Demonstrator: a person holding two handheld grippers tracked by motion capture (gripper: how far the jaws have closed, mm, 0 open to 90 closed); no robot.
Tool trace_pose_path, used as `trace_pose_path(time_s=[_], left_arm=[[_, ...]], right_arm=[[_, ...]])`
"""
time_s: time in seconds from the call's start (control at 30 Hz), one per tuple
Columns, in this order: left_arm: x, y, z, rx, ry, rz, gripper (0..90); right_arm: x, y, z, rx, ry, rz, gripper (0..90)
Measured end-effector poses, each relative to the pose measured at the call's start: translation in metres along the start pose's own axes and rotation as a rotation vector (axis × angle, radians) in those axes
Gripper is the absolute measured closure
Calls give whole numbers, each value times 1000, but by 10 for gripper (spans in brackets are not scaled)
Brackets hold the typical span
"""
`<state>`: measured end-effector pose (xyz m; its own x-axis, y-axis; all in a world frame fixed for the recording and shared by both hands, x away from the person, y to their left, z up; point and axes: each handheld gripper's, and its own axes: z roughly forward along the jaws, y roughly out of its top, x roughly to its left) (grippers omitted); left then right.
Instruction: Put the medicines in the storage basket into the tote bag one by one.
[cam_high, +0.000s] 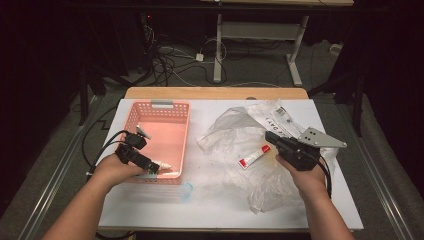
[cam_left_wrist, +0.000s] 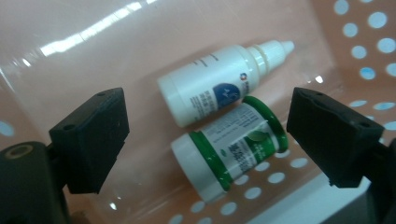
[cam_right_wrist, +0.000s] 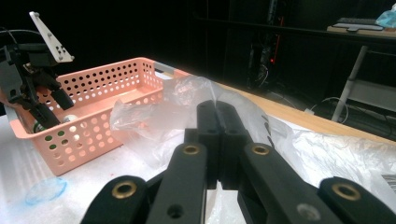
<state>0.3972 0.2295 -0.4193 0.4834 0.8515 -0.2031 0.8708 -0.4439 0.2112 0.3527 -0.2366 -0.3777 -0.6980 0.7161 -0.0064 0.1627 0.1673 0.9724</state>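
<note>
Inside the pink basket (cam_high: 160, 131), at its near end, lie two small containers side by side: a white dropper bottle (cam_left_wrist: 219, 84) and a white jar with green bands (cam_left_wrist: 231, 147). In the left gripper view they touch or nearly touch along their lengths, both on their sides, with the jar close against the perforated near wall and the bottle farther in. The left tongs (cam_high: 156, 167) hang over the basket's near end with jaws wide apart, one on each side of the pair and touching neither. The rest of the basket floor beyond them is bare.

To the basket's right, on the white tabletop (cam_high: 220, 200), a crumpled clear plastic bag (cam_high: 250, 150) spreads across most of the right half, reaching to the far edge. A small white tube with a red cap (cam_high: 254, 156) lies on the bag. The right tongs (cam_high: 270, 135) are just beside the tube, above the plastic, with jaws pressed together on nothing. A small bluish clear lid (cam_high: 186, 190) sits near the basket's front right corner. The tabletop's near strip is open.
</note>
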Motion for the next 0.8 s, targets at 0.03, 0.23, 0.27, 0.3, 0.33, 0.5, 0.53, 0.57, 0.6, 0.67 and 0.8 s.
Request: trace_pose_path(time_s=[0.03, 0.23, 0.27, 0.3, 0.33, 0.5, 0.53, 0.57, 0.6, 0.67, 0.8], left_arm=[[-1, 0, 0, 7, -16, -11, 123], [-5, 2, 5, 72, -13, -74, 137], [-5, 2, 6, 86, -6, -80, 145], [-5, 3, 7, 95, -2, -84, 145], [-5, 3, 8, 100, -1, -87, 145], [0, 4, 11, 109, -26, -123, 155], [1, 4, 12, 108, -28, -115, 162], [2, 3, 13, 108, -51, -120, 210], [2, 3, 13, 110, -61, -124, 231], [4, 3, 14, 113, -82, -134, 237], [5, 2, 14, 109, -96, -149, 258]], right_arm=[[0, 0, 0, 0, 0, 2, 900], [2, 2, -2, -5, 4, -1, 900], [1, 2, -2, -8, 3, -2, 900], [1, 3, -3, -10, 3, 0, 900], [2, 3, -3, -12, 2, 1, 900], [0, 3, -4, -16, 0, 3, 900], [0, 3, -4, -16, 0, 1, 900], [0, 3, -4, -16, 0, 0, 900], [0, 3, -4, -15, 1, 0, 900], [0, 2, -3, -12, 0, 4, 900], [1, 2, -2, -9, 1, -3, 900]])
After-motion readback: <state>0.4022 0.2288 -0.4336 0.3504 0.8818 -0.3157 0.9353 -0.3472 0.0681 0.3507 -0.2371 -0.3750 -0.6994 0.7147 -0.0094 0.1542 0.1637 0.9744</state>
